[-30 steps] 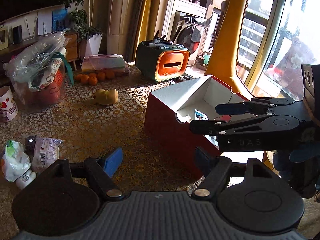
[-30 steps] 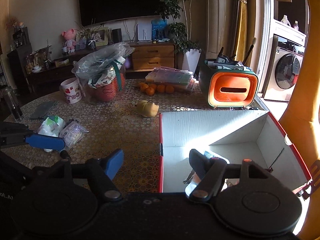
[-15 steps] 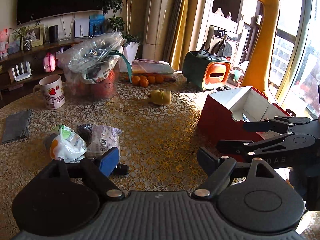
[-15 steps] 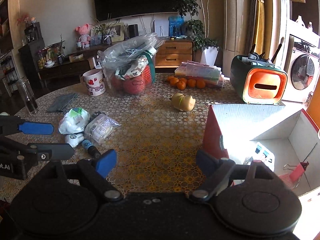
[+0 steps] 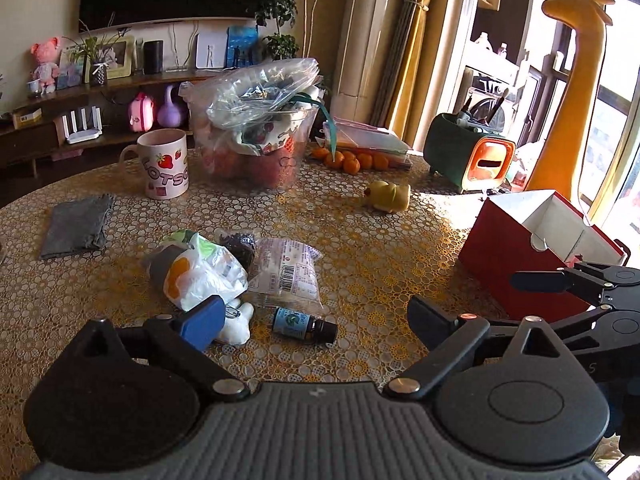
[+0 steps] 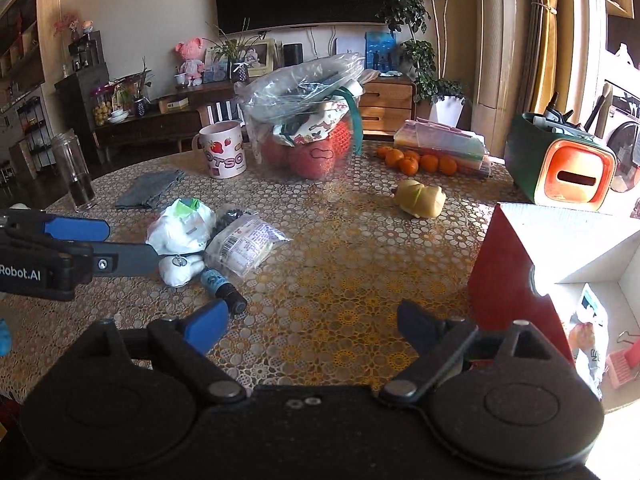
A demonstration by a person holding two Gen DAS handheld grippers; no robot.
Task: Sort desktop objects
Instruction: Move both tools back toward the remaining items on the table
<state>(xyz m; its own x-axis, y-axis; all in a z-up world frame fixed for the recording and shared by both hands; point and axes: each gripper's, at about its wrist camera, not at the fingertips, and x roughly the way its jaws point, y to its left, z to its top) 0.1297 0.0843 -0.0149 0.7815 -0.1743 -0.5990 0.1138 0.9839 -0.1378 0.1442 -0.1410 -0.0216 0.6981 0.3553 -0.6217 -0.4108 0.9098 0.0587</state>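
Note:
A small dark bottle (image 5: 303,323) with a blue label lies on the table just ahead of my open, empty left gripper (image 5: 316,316). Beside it lie a white plush toy (image 5: 236,322), a white plastic bag (image 5: 200,272) and a clear packet with a barcode (image 5: 286,276). The red box (image 5: 520,248) with a white inside stands open at the right. My right gripper (image 6: 312,324) is open and empty, between the bottle (image 6: 224,288) and the red box (image 6: 516,280). Small items lie inside the box (image 6: 592,332).
A strawberry mug (image 5: 164,164), a grey cloth (image 5: 76,226), a clear tub of bagged items (image 5: 256,136), oranges (image 5: 352,160), a yellow toy (image 5: 388,196) and a green-orange organiser (image 5: 468,156) stand further back. A glass (image 6: 74,172) stands at the left.
Both grippers have swung left, away from the red box and toward the pile of small objects. The bottle and plush toy now lie close in front of the left gripper.

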